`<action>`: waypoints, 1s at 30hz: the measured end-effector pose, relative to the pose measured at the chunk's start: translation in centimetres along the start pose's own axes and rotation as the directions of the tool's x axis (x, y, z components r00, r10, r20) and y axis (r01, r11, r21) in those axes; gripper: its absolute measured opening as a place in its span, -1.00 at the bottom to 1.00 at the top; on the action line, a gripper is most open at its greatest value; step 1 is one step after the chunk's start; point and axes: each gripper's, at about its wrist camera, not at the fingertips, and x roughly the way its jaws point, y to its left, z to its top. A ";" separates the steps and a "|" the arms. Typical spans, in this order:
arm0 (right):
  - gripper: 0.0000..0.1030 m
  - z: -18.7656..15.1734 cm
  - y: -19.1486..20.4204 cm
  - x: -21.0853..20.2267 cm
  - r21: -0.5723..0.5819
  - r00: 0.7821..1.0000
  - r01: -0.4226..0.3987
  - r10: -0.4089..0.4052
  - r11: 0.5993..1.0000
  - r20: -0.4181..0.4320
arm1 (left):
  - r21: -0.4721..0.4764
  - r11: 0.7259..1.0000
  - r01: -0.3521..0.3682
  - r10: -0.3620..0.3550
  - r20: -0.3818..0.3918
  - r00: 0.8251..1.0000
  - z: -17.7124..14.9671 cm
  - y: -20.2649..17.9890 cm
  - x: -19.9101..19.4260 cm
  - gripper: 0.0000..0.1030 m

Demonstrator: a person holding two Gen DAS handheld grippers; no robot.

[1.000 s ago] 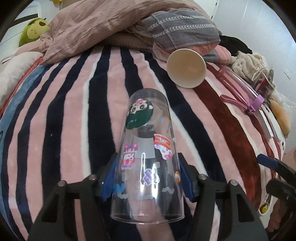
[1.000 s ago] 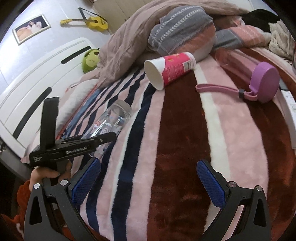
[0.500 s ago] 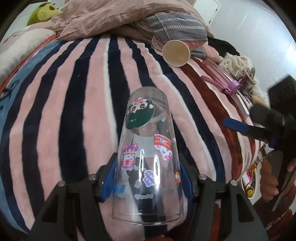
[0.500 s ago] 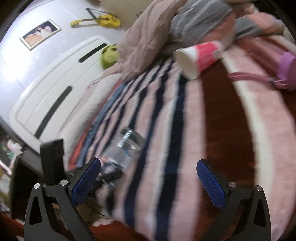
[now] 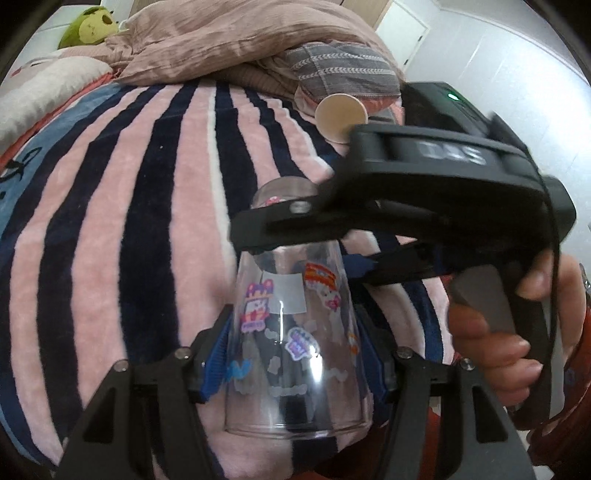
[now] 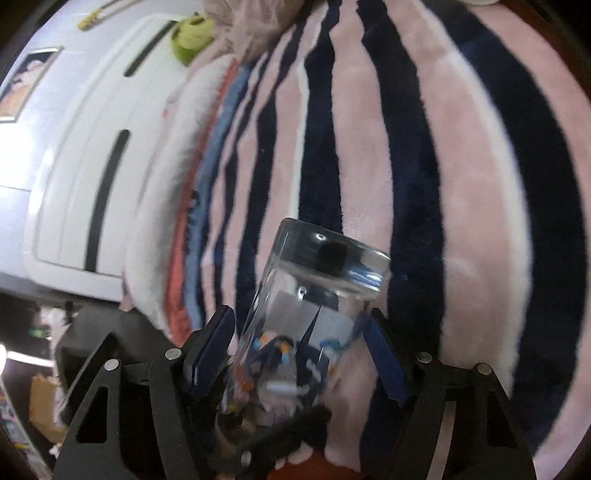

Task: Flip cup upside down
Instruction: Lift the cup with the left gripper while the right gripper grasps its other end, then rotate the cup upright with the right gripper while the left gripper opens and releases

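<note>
A clear plastic cup with cartoon stickers (image 5: 291, 332) is held above the striped blanket, base pointing away and open rim toward the left wrist camera. My left gripper (image 5: 295, 354) is shut on the cup near its rim. My right gripper (image 6: 299, 354) has come in from the right and its blue pads (image 6: 212, 350) straddle the cup's upper part (image 6: 317, 295) with a gap on each side. In the left wrist view the right gripper's black body (image 5: 424, 192) crosses over the cup's base, with the person's hand on it.
A striped pink, navy and maroon blanket (image 5: 129, 221) covers the bed. A paper cup (image 5: 340, 114) lies on its side against the pillows (image 5: 332, 70). A green plush toy (image 5: 88, 26) sits at the far left. A white cabinet (image 6: 85, 147) stands beside the bed.
My right gripper has swung left from over the blanket and now straddles the clear cup, its jaws narrower than before. My left gripper still holds the cup, a little higher and closer to me.
</note>
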 end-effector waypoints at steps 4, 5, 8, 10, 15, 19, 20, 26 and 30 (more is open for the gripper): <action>0.23 -0.2 0.6 -0.2 -0.018 0.998 0.043 -0.042 0.999 0.054 | 0.010 1.000 0.018 -0.019 0.012 1.000 0.2 0.1 -0.2 0.14; 0.23 -0.5 0.9 -0.5 -0.033 0.996 0.049 -0.046 0.998 0.073 | 0.020 1.000 0.020 -0.020 0.013 1.000 0.4 -0.1 -0.3 0.14; 0.21 -1.1 2.6 -2.1 -0.133 0.986 0.087 -0.066 0.987 0.153 | 0.056 0.998 0.039 -0.041 0.035 0.999 1.7 -0.7 -0.3 0.14; 0.20 -1.1 4.0 -3.7 -0.225 0.971 0.130 -0.078 0.966 0.225 | 0.065 0.994 0.089 -0.094 0.073 0.993 3.2 -0.8 -0.4 0.13; 0.07 -1.0 6.5 -7.6 -0.428 0.921 0.236 -0.060 0.872 0.385 | 0.099 0.979 0.181 -0.192 0.124 0.974 7.2 -0.5 0.6 0.13; 0.07 -2.1 6.6 -7.9 -0.532 0.901 0.302 -0.054 0.791 0.431 | 0.153 0.968 0.201 -0.215 0.082 0.973 7.2 -1.5 2.0 0.13; 0.07 -2.7 6.4 -8.0 -0.549 0.901 0.301 -0.044 0.780 0.432 | 0.166 0.966 0.198 -0.213 0.078 0.974 6.9 -1.8 2.0 0.14; 0.07 -7.3 7.7 -8.2 -0.631 0.884 0.372 -0.052 0.681 0.465 | 0.239 0.959 0.152 -0.168 0.047 0.985 4.1 -3.3 0.9 0.25; 0.11 -9.9 8.5 -8.2 -0.663 0.873 0.417 -0.071 0.621 0.482 | 0.236 0.962 0.140 -0.150 0.028 0.988 3.3 -3.3 0.8 0.32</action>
